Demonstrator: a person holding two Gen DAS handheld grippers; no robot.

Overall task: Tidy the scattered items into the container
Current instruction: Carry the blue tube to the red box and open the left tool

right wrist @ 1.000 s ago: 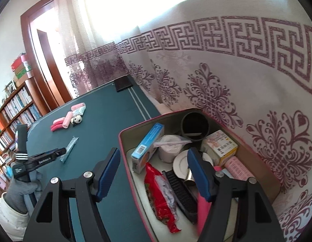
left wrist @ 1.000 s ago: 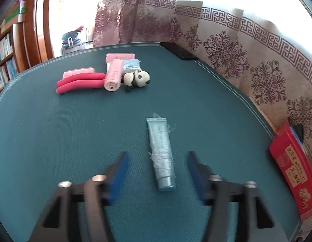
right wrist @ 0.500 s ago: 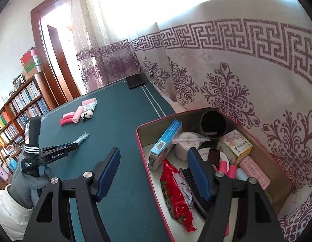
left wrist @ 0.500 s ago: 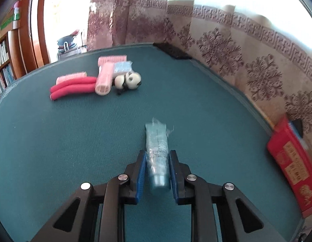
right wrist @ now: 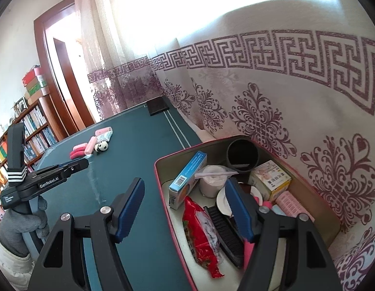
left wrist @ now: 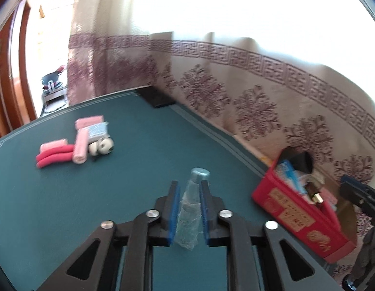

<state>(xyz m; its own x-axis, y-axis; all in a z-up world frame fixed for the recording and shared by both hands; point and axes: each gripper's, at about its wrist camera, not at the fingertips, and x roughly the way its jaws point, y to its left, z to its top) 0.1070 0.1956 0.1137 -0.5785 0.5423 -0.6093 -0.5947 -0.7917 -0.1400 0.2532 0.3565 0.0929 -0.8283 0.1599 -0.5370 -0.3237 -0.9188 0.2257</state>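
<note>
Left wrist view: the left gripper is clenched on a small tube, its two blue pads pressing the tube's flanks. The tube runs along the gripper's axis, with its rounded grey-blue cap projecting just past the fingertips on the far side and its flat crimped end lying back between the jaws on the near side. The tube body is translucent silvery blue and wrinkled, with frayed film at the crimp. It is raised clear of the green desk.

To the far left on the desk lies a cluster of scattered items: pink foam rollers, a pale pink hair roller, a small packet and a panda figure, all touching or just beside one another. To the right stands the container, a red box with gold print on its wall, well apart from the held tube.

Right wrist view: the right gripper is released, its jaws spread with nothing between the pads, hanging over the near left rim of the container. Inside the container are a blue carton, a roll of tissue, a red snack packet, a black brush, a dark cup and a yellow box. At the left, a gloved hand carries the left gripper above the desk.
</note>
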